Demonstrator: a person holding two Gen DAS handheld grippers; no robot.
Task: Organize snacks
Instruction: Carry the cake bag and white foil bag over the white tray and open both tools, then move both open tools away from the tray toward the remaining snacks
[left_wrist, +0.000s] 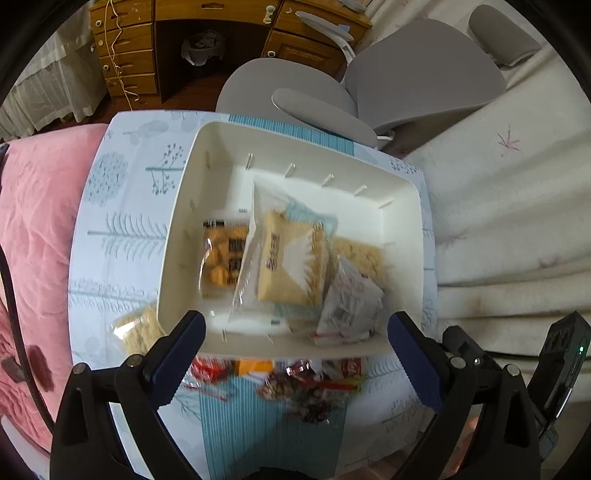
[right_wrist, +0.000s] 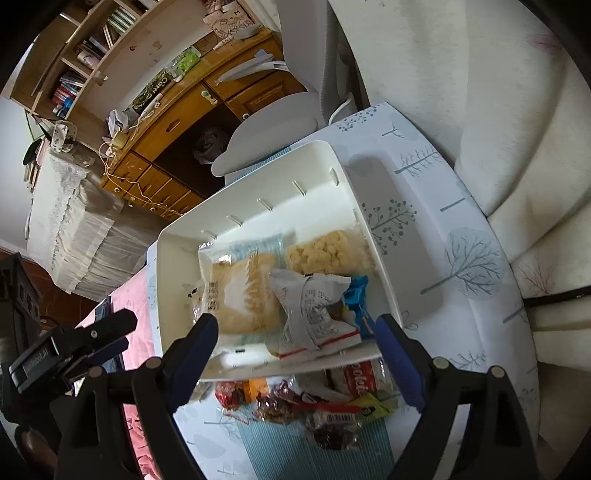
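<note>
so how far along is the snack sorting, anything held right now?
Done: several packets already lie in the white bin, including a beige cracker pack and a crumpled white wrapper. In hand: nothing; left gripper and right gripper are both open and empty above the bin's near edge. Left: the loose pile of wrapped snacks on the tray in front of the bin, plus one puffed-snack pack beside it.

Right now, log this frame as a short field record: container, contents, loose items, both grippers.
container: white bin on tree-print table
contents: several wrapped snacks, including a biscuit pack and a white wrapper
loose: snack pile in front of bin; one puffed-snack pack beside it
left gripper: open, empty
right gripper: open, empty
</note>
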